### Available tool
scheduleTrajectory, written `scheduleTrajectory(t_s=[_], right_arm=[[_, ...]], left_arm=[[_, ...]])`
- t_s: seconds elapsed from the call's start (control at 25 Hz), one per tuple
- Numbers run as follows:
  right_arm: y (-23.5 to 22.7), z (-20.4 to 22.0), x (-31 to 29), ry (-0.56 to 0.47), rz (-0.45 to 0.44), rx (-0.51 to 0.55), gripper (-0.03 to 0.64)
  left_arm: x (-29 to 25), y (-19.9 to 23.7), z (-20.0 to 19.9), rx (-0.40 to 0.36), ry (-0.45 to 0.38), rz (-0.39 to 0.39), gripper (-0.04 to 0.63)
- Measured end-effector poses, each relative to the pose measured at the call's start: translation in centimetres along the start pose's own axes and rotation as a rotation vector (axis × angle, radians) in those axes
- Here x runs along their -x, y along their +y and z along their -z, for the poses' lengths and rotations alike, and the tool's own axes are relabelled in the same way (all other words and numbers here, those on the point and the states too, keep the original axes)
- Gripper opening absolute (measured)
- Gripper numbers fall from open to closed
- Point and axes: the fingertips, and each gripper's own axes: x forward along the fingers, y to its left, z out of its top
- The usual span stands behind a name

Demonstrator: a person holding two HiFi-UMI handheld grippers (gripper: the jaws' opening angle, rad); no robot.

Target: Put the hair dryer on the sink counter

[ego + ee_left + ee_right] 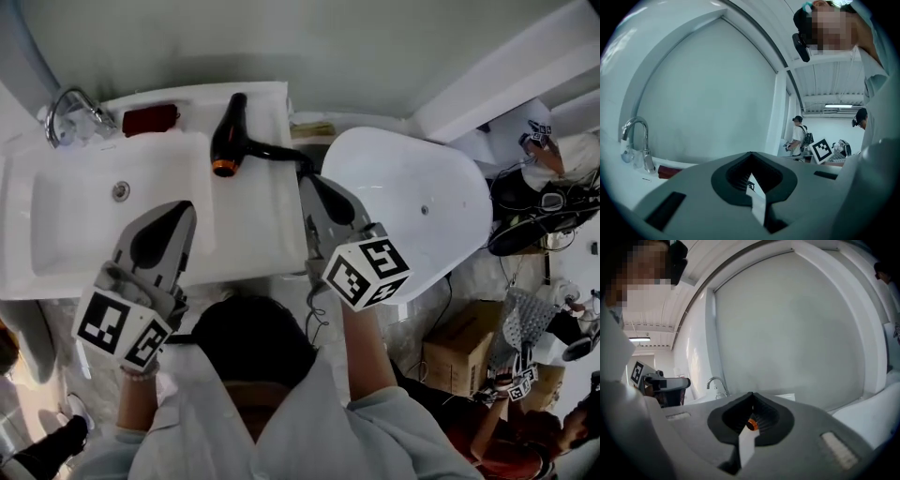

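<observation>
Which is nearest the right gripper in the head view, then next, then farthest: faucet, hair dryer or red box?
1. Hair dryer, on the counter just left of the right gripper.
2. Red box, farther left, along the back.
3. Faucet, far left corner.

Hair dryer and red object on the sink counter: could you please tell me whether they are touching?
Apart. The head view shows a strip of bare white counter between the hair dryer and the red object.

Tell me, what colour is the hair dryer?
The hair dryer is black with an orange ring; clearest in head view.
</observation>
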Motion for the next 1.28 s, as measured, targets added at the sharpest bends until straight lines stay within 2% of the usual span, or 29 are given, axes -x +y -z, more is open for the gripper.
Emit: scheduleTrajectory(t_s=[0.16, 0.56, 1.04, 1.28], right_arm=[[0.3, 0.9, 3.2, -0.022, 0.034, -0.042, -0.002], [-0.9, 1.3, 9.0, -0.045, 0.069, -0.041, -0.002], [-0.9, 2.7, 19.5, -0.055, 0.089, -0.011, -0.002], [0.1, 2.7, 23.8, -0.063, 0.065, -0.009, -0.002]], left_arm=[[0.3, -1.0, 0.0, -0.01, 0.004, 0.009, 0.003], [-0.1, -6.8, 0.4, -0.026, -0.006, 0.058, 0.003], [3.4, -16.4, 2.4, -0.027, -0.018, 0.037, 0.003], [5.5, -20.6, 2.8, -0.017, -0.015, 0.006, 0.003]])
